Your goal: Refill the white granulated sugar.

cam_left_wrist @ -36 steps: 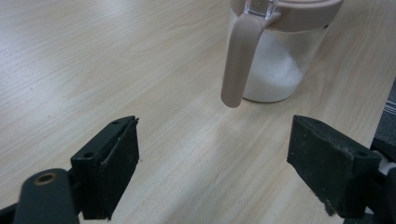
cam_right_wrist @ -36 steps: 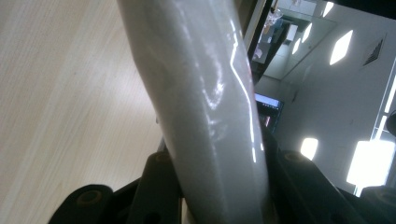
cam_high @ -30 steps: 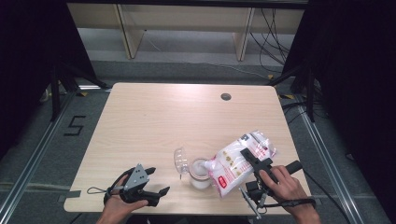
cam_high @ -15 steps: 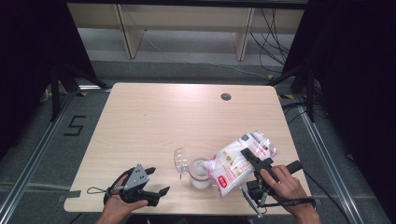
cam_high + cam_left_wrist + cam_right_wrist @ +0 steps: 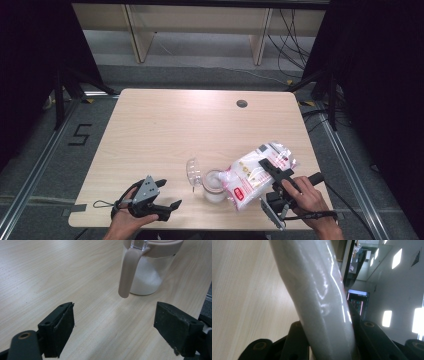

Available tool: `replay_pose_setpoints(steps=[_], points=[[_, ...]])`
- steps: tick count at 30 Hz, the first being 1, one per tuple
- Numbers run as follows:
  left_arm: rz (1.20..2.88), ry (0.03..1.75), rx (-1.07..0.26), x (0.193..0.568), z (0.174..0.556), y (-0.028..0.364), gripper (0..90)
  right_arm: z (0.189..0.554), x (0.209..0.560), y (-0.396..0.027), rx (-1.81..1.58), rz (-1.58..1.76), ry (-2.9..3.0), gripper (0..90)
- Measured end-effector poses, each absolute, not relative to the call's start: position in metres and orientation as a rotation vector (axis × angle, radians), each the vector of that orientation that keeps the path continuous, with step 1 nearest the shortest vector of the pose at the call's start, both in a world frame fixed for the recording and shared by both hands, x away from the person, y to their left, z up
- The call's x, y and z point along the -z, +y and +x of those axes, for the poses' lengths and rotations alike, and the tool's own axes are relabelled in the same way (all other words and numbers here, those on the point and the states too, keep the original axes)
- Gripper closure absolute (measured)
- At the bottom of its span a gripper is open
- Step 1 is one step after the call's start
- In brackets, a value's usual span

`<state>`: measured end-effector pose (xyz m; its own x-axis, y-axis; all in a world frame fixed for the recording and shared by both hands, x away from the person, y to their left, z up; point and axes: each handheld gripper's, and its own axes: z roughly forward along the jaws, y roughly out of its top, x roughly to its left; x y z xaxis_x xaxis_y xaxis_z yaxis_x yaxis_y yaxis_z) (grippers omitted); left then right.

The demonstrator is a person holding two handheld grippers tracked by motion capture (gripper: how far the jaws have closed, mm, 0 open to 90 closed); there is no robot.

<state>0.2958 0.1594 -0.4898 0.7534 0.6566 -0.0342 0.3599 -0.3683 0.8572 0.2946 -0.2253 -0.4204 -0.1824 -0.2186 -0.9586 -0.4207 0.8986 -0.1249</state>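
Observation:
A white bag of powder with a red label (image 5: 255,175) is tilted with its lower corner over the mouth of a clear jar (image 5: 214,187) near the table's front edge. My right gripper (image 5: 272,172) is shut on the bag (image 5: 319,302), whose glossy side runs up between the jaws. The jar (image 5: 147,272) holds white powder and has a beige rim and a beige handle (image 5: 128,272); its clear lid (image 5: 193,172) is flipped open to the left. My left gripper (image 5: 167,197) rests open on the table left of the jar, its jaws (image 5: 120,332) wide apart with nothing between them.
The light wooden table (image 5: 190,125) has a round cable hole (image 5: 242,103) at the back right. Black curtains flank the table, with shelving and cables behind it. Floor rails run along both sides.

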Motion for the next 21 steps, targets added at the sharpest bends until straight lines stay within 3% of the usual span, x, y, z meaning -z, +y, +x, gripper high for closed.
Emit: replay_pose_setpoints(steps=[21], points=[[2.004,0.759,-0.389,0.4887,0.2965,0.1609,16.3,0.3003,0.4297,-0.2333,-0.387,-0.377,1.850,72.2]])
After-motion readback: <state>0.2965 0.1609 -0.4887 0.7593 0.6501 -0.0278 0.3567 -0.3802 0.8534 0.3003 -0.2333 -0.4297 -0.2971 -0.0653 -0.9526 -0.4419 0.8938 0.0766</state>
